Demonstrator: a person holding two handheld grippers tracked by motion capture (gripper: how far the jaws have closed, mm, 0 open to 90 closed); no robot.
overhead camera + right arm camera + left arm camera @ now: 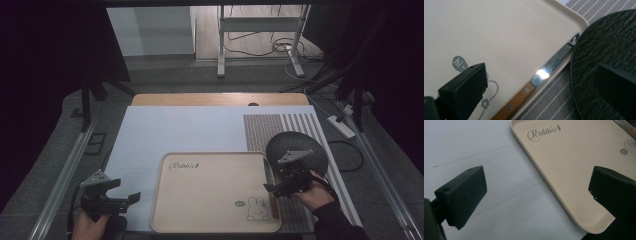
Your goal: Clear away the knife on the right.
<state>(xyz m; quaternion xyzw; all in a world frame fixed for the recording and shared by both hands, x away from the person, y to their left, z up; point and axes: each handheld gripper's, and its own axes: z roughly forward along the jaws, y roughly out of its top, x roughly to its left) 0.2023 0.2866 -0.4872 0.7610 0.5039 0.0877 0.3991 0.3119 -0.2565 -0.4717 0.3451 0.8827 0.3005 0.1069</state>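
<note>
- Two tongs work a table set with a cream tray (210,195), a knife (270,187) and a dark plate (300,145); both sets stand wide open and hold nothing.
- The right tongs (280,186) hover just above the knife, which lies along the tray's edge below and between the jaws, its wooden handle (515,105) toward the hand and its steel blade (554,62) running away from the tongs toward the plate.
- The knife appears to rest on the tray's raised lip rather than flat on its floor, probably because it was set down at the very edge; seen along the right tongs, the blade tip lies under or against the plate's rim (574,50), and which of the two cannot be told.
- The plate sits just beyond the right tongs on a striped mat (295,125), beside the tray's far corner, close enough that any slide of the knife could meet it.
- The left tongs (117,195) wait well apart from the knife, over the bare white sheet (486,150), with the tray's near corner (594,227) in front of its outer jaw, seemingly parked clear so the other hand has room.
</note>
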